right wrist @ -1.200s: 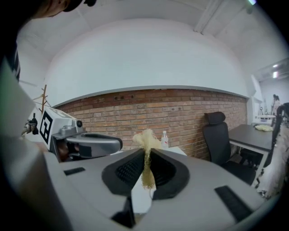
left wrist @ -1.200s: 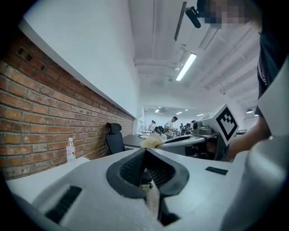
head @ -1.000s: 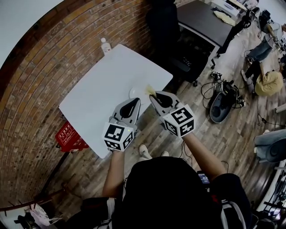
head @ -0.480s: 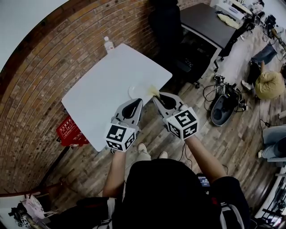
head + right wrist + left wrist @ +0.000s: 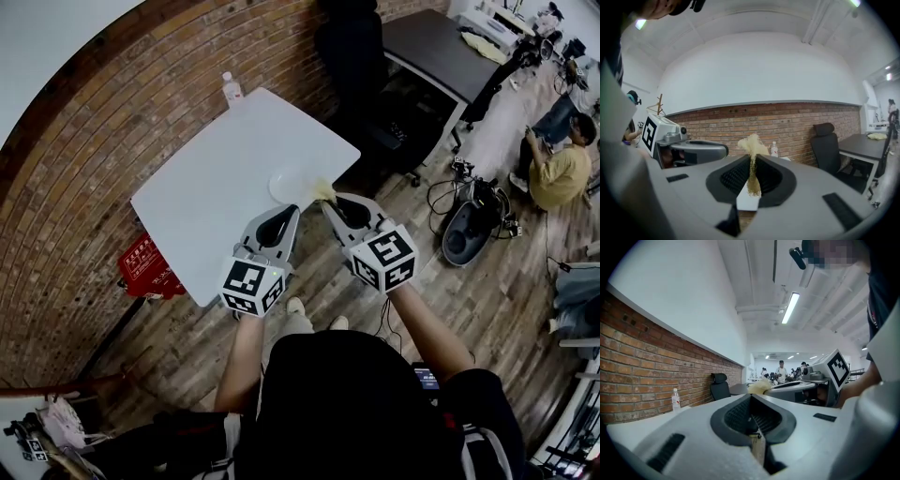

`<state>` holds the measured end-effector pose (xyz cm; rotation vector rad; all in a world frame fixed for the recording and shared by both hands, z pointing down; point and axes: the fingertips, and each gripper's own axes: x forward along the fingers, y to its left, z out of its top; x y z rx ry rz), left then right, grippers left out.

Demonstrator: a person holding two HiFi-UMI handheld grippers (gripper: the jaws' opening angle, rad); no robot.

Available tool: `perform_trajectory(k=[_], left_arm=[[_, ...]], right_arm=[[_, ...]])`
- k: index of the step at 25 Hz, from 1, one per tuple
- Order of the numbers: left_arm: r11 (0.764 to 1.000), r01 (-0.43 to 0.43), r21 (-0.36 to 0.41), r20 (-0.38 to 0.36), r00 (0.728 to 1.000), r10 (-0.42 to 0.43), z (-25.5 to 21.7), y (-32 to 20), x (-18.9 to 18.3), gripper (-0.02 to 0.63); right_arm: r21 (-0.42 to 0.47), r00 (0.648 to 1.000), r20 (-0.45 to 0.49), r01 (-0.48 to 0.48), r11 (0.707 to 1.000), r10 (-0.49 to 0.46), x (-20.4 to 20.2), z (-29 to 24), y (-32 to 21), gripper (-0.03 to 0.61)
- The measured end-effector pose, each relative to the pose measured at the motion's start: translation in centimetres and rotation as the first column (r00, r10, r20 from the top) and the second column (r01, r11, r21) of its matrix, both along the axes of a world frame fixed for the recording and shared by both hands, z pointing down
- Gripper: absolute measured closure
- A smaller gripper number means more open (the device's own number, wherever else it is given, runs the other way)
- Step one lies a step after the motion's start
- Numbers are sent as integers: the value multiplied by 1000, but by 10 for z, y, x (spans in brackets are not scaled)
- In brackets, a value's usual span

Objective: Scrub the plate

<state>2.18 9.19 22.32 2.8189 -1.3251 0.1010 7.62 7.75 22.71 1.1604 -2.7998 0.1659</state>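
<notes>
A white plate point(image 5: 289, 185) lies on the white table point(image 5: 216, 178), close to its near edge. My right gripper point(image 5: 326, 200) is shut on a yellow sponge point(image 5: 324, 192), whose tuft sticks out past the tips point(image 5: 752, 144), just at the plate's right rim in the head view. My left gripper point(image 5: 290, 210) hovers at the table's edge just short of the plate, shut with nothing in it point(image 5: 751, 398). Both grippers point about level, side by side. The plate is hidden in both gripper views.
A clear water bottle point(image 5: 232, 89) stands at the table's far edge by the brick wall. A black office chair point(image 5: 352, 47) and a dark desk point(image 5: 441, 42) stand beyond the table's right side. A red box point(image 5: 145, 265) sits on the floor at left. Cables and seated people are at far right.
Both grippers have drifted a little with the person, staying side by side at the table's near edge. The sponge stays pinched; neither gripper's jaws have changed.
</notes>
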Motion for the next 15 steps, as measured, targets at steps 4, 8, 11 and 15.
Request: perform_trajectory(k=[4, 8, 11, 15], left_arm=[[1000, 19, 18, 23, 1000, -19, -3, -1, 2, 594], [998, 50, 29, 23, 998, -51, -4, -3, 0, 594], [998, 56, 41, 20, 998, -57, -6, -4, 1, 594], [997, 53, 47, 17, 998, -54, -8, -5, 4, 594]], right_arm=[[7, 1000, -2, 5, 1000, -5, 5, -3, -2, 537], [13, 1000, 2, 6, 1000, -6, 8, -2, -1, 537], [15, 1000, 4, 9, 1000, -9, 8, -1, -1, 537], [21, 1000, 3, 13, 1000, -13, 8, -2, -1, 537]])
